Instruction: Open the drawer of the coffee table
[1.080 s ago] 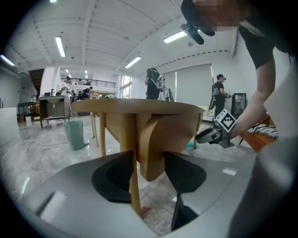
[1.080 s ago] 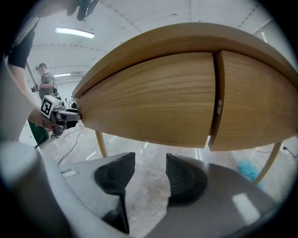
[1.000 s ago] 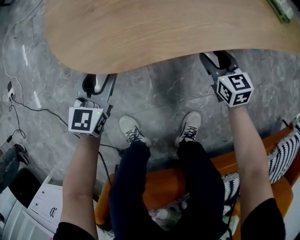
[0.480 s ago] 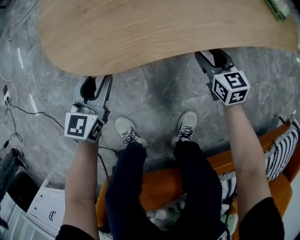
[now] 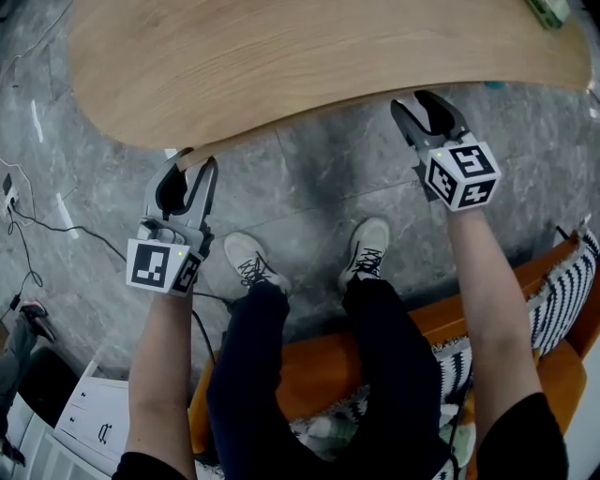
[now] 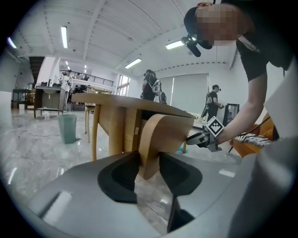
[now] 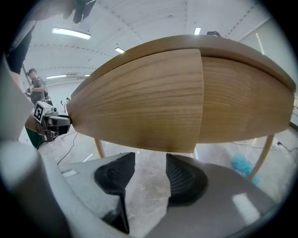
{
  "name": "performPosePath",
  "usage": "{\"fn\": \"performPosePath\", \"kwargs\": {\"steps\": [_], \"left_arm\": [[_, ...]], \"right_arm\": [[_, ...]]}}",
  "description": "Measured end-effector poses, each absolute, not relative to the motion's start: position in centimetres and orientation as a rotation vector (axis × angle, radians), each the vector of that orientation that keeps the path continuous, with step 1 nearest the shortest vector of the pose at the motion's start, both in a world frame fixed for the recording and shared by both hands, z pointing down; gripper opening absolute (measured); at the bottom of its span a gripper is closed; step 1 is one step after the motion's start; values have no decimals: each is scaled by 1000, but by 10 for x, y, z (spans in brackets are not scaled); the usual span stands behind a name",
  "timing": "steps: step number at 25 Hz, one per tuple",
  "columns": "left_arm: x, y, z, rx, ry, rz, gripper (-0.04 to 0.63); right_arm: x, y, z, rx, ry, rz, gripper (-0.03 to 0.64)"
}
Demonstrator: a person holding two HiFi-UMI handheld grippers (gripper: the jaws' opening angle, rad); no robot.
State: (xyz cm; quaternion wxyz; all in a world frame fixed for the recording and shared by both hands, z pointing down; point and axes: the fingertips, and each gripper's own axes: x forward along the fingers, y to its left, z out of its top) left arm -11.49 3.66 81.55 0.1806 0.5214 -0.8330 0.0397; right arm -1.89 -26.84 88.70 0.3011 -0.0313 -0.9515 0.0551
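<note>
Left gripper view shows the drawer at frame centre, its curved wooden end under the coffee table top, pinched between the jaws of the left gripper, which have just been closing. The right gripper holds its jaws spread just below the drawer front, with the grey floor between them.

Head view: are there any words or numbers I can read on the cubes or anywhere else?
No words or numbers can be read.
Left gripper cube: black-and-white square pattern, no letters.
Right gripper cube: the same kind of pattern.
Green thing on the table: too small to read.
</note>
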Motion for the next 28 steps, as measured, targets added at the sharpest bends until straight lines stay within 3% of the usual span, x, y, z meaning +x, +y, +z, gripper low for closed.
{"fn": "performPosePath", "kwargs": {"steps": [7, 11, 15, 28], "left_arm": [[-104, 40, 815, 1436, -2341, 107, 143], [-103, 41, 816, 1430, -2344, 122, 138], [-100, 43, 815, 1431, -2342, 136, 133], [-82, 49, 817, 1401, -2319, 117, 133]], "right_arm": [[6, -296, 865, -38, -2536, 46, 196], [4, -321, 845, -95, -2533, -127, 242], [-6, -313, 836, -259, -2496, -324, 247], [12, -286, 835, -398, -2467, -285, 249]]}}
